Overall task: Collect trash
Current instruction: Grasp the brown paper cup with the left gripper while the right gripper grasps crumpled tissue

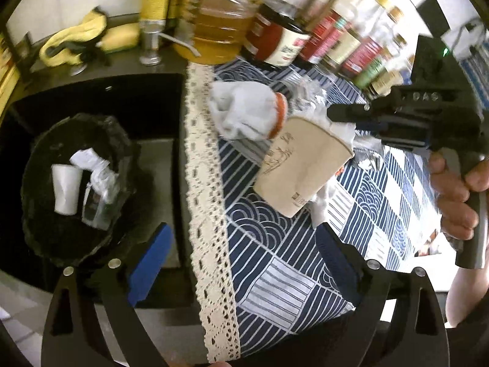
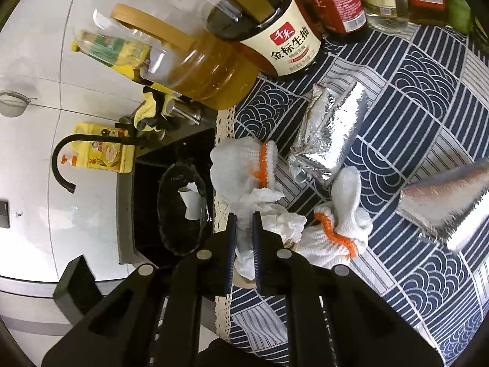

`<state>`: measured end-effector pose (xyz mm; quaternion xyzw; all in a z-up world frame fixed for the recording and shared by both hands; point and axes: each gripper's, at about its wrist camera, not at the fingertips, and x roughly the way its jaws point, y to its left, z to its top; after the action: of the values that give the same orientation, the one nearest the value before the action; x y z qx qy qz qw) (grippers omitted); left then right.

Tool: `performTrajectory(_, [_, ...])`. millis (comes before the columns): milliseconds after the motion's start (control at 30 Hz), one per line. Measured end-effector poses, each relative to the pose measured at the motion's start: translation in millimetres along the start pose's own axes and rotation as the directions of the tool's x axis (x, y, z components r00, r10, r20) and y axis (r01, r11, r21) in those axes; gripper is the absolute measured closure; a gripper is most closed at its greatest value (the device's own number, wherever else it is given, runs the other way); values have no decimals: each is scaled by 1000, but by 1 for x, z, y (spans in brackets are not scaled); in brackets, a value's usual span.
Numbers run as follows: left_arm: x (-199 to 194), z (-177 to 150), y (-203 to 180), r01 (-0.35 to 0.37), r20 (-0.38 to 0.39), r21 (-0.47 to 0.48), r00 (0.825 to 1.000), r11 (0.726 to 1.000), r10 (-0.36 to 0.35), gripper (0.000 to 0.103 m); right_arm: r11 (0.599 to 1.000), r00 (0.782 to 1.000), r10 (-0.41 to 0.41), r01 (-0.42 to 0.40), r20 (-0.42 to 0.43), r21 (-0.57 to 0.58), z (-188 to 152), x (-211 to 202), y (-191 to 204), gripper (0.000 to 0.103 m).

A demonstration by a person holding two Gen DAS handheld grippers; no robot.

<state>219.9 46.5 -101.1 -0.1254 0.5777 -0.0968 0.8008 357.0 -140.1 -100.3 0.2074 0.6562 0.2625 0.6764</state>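
The crumpled tissue [image 2: 269, 214] has no clear long axis — a loose wad, its tail trailing back between the pads of the right gripper [image 2: 243, 217], which pinches it above the near edge of the patterned tablecloth [image 2: 428, 98]. The left gripper [image 1: 241, 238] stands spread wide, holding nothing. A paper cup [image 1: 301, 165] lies tipped, mouth toward the far right. Left, in the dark sink [image 1: 91, 98], sits the black-lined bin [image 1: 39, 220].
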Motion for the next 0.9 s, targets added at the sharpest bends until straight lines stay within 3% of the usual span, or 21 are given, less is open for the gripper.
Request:
performTrajectory(233, [24, 17, -32, 9, -44, 165, 999, 986, -2, 10, 1000, 999, -7, 6, 53, 18, -14, -28, -7, 91])
performTrajectory(400, [45, 19, -58, 29, -96, 288, 995, 957, -1, 7, 999, 996, -29, 26, 87, 37, -24, -46, -17, 91])
performTrajectory(567, [58, 19, -87, 110, -132, 374, 989, 921, -64, 7, 997, 994, -33, 24, 108, 76, -34, -57, -29, 91])
performTrajectory(733, [76, 20, -106, 107, -136, 442, 989, 891, -51, 7, 994, 993, -34, 22, 110, 107, -45, -61, -42, 91])
performTrajectory(833, [83, 21, -112, 112, -143, 470, 988, 876, -50, 9, 993, 993, -28, 15, 110, 121, -48, -62, -46, 91])
performTrajectory(900, [86, 20, -113, 110, -145, 487, 988, 867, -44, 20, 992, 993, -30, 15, 116, 124, -50, -65, -48, 91])
